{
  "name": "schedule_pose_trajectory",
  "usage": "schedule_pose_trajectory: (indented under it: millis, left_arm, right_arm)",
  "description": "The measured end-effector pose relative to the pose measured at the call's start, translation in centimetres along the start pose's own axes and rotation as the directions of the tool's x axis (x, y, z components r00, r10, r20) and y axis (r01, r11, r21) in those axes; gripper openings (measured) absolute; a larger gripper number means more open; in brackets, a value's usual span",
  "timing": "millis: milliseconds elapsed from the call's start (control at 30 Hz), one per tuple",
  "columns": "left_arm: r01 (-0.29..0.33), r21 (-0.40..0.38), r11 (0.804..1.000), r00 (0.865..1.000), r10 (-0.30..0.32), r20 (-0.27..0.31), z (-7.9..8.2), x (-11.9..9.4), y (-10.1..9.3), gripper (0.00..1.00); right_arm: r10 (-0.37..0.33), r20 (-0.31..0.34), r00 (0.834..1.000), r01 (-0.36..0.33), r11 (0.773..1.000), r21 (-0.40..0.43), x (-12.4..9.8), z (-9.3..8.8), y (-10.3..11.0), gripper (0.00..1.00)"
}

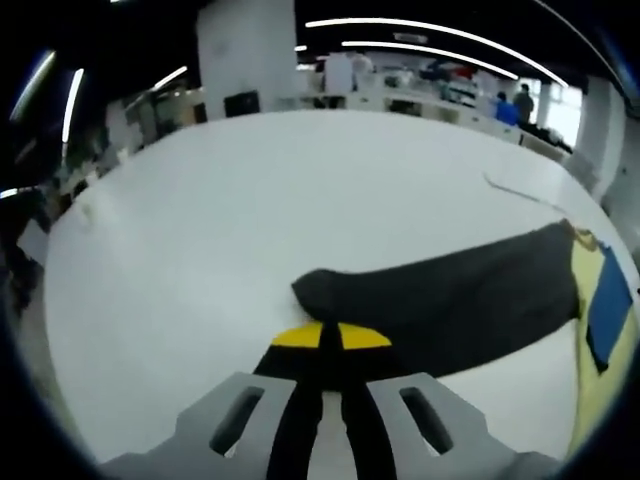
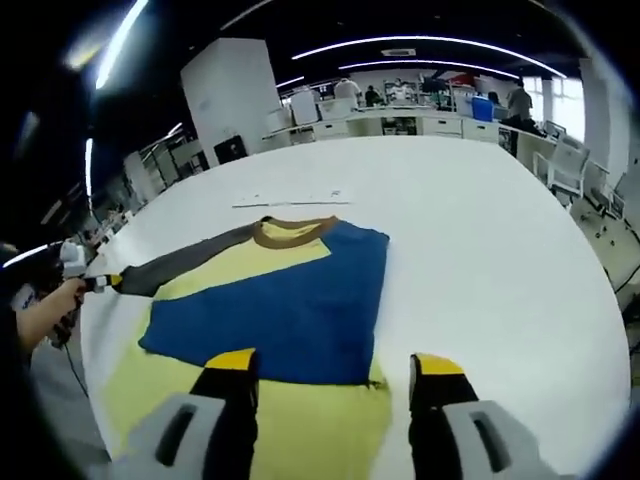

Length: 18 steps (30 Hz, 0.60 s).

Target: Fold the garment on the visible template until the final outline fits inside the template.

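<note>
My left gripper, clenched on the grey sleeve, begins the sleeve fold. My right gripper hovers released over the garment, spread on the tabletop. Next: carry the sleeve inward across the body.

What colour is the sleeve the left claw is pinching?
Dark grey sleeve, clearest in the left gripper view; the left claw is shut on its cuff.

Left gripper: jaws closed, yellow tips touching, pinched on the sleeve. Right gripper: jaws wide apart, holding nothing, hovering low. Hand at left edge, gripping the left gripper's handle.
</note>
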<state>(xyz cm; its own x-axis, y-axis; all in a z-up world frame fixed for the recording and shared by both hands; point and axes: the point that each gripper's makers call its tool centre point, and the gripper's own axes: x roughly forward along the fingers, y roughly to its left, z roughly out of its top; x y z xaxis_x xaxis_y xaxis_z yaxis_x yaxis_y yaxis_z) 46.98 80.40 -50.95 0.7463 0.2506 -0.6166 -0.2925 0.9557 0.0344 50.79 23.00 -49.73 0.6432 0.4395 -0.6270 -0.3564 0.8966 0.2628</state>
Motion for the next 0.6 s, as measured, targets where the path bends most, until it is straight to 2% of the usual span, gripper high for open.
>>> schedule_pose_trajectory:
  millis: [233, 600]
  left_arm:
    - [0.021, 0.012, 1.000, 0.999, -0.021, 0.030, 1.3, -0.7, -0.7, 0.01]
    - [0.062, 0.043, 0.997, 0.996, -0.065, 0.062, 2.6, -1.9, -2.2, 0.01]
  right_arm:
    - [0.048, 0.013, 0.999, -0.048, 0.998, -0.047, -1.2, 0.4, 2.0, 0.79]
    - [0.119, 0.036, 0.992, -0.112, 0.982, -0.152, -4.1, 1.0, 5.4, 0.88]
